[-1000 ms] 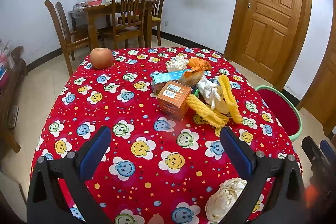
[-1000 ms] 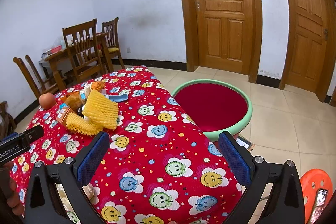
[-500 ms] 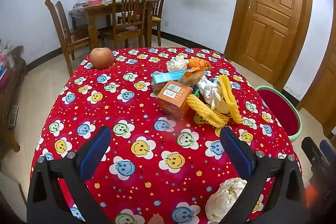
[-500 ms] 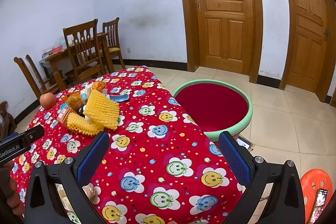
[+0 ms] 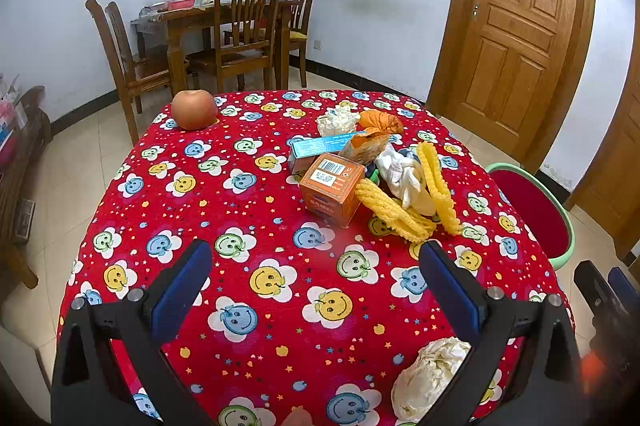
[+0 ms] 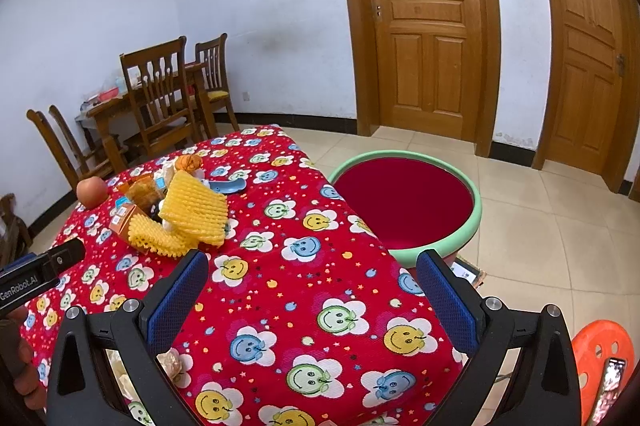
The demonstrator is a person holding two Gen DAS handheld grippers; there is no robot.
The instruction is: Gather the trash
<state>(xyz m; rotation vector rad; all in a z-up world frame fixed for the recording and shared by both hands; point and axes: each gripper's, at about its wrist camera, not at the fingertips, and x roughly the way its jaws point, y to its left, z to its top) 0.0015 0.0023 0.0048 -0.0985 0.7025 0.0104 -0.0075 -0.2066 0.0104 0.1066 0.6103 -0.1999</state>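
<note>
Nothing has shifted in the last second: I hold both grippers, left (image 5: 316, 282) and right (image 6: 312, 290), above the bench (image 5: 256, 210) with fingers spread wide and empty. Most trash sits mid-bench: orange box (image 5: 331, 189), yellow foam netting (image 5: 400, 210), white rag (image 5: 402, 172). One crumpled paper ball (image 5: 430, 378) lies nearest. My basin (image 6: 404, 202) waits alongside, so collecting hasn't begun.

Left gripper (image 5: 316, 258): black angular frame w/ triangular cut-outs, blue textured pads (image 5: 178, 292), silver screws at finger bases. Right gripper (image 6: 312, 266): same build, black frame, blue mesh-pattern pads (image 6: 176, 298), silver screws. At 9 o'clock in right view: black body marked "GenRobot.AI", bare skin-tone fingers (image 6: 22, 372) below.
</note>
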